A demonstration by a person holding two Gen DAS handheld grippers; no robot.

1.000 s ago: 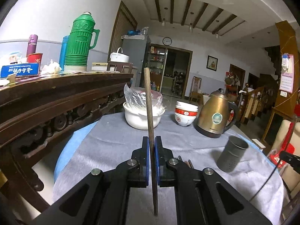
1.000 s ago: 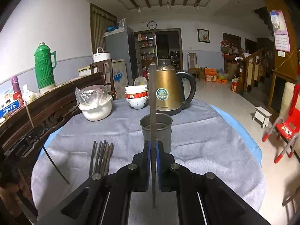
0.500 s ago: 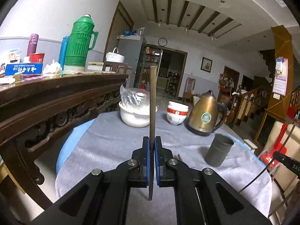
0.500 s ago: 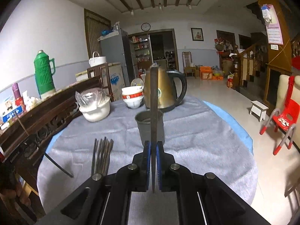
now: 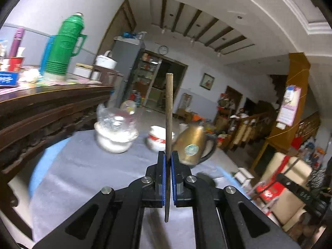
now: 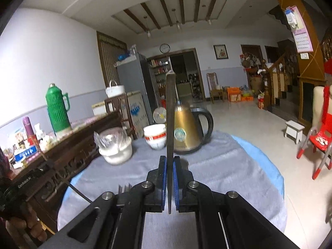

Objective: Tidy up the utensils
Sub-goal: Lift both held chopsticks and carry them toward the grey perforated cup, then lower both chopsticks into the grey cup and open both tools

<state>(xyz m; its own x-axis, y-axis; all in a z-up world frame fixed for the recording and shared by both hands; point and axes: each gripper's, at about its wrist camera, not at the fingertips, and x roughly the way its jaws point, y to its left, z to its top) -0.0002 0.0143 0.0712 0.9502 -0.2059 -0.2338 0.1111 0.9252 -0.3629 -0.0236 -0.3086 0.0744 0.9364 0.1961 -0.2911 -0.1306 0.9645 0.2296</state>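
My left gripper [image 5: 168, 155] is shut on a brown wooden chopstick [image 5: 169, 112] that stands upright between the blue pads. My right gripper [image 6: 169, 159] is shut on a dark chopstick [image 6: 170, 112], also upright. Both are held above the grey cloth of the round table [image 6: 228, 166]. The tips of several loose chopsticks [image 6: 124, 187] on the cloth show just left of the right gripper. The rim of the grey metal holder cup [image 5: 204, 176] shows blurred behind the left gripper's right finger; it is hidden in the right wrist view.
A gold kettle [image 6: 186, 130], stacked red-and-white bowls [image 6: 155, 138] and a white bowl with a plastic bag [image 6: 115, 148] stand at the table's far side. A dark carved sideboard [image 5: 41, 108] with a green thermos [image 5: 63, 47] runs along the left. A red child's chair [image 6: 319, 143] stands on the right.
Both grippers have risen and tilted up with their chopsticks. The holder cup has dropped out of the right wrist view and lies behind the left gripper's finger. The left wrist view has swung right.
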